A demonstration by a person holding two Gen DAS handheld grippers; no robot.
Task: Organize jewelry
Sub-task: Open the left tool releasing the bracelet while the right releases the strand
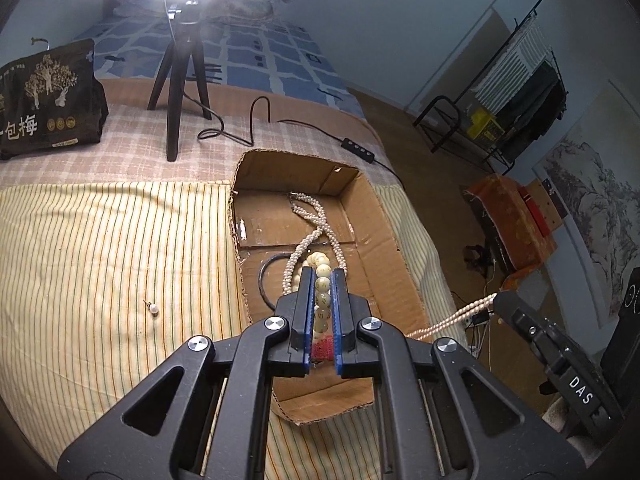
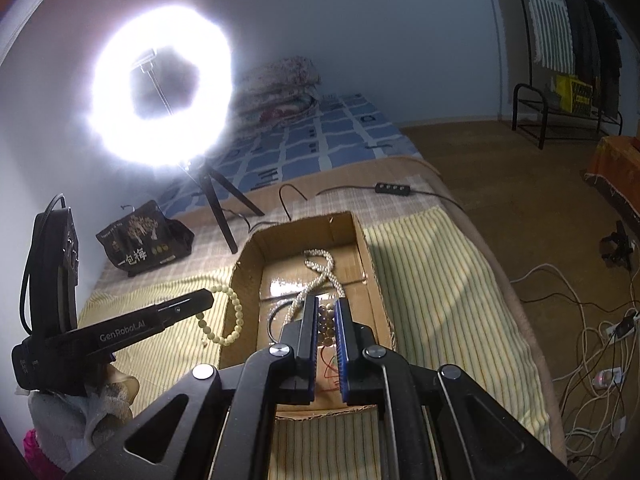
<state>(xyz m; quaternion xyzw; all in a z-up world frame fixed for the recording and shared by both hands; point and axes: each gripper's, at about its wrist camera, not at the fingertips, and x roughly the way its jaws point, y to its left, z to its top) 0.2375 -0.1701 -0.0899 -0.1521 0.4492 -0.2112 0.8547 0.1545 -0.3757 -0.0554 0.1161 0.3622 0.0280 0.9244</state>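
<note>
1. A cut-down cardboard box (image 1: 372,216) on the bed holds a looped pearl necklace (image 1: 316,216) and a dark ring (image 1: 266,276).
2. The striped bed cover (image 1: 100,248) carries a single pearl earring (image 1: 153,309); beyond stand a ring light on a tripod (image 1: 178,80) and a dark snack bag (image 1: 50,98).
3. Left tongs (image 1: 324,276), angled down over the box, are clamped on a cream bead bracelet (image 2: 232,316).
4. Right tongs (image 2: 324,304), also tilted down, pinch a pearl strand (image 1: 460,316); brown beads (image 2: 326,320) show between the fingers.
</note>
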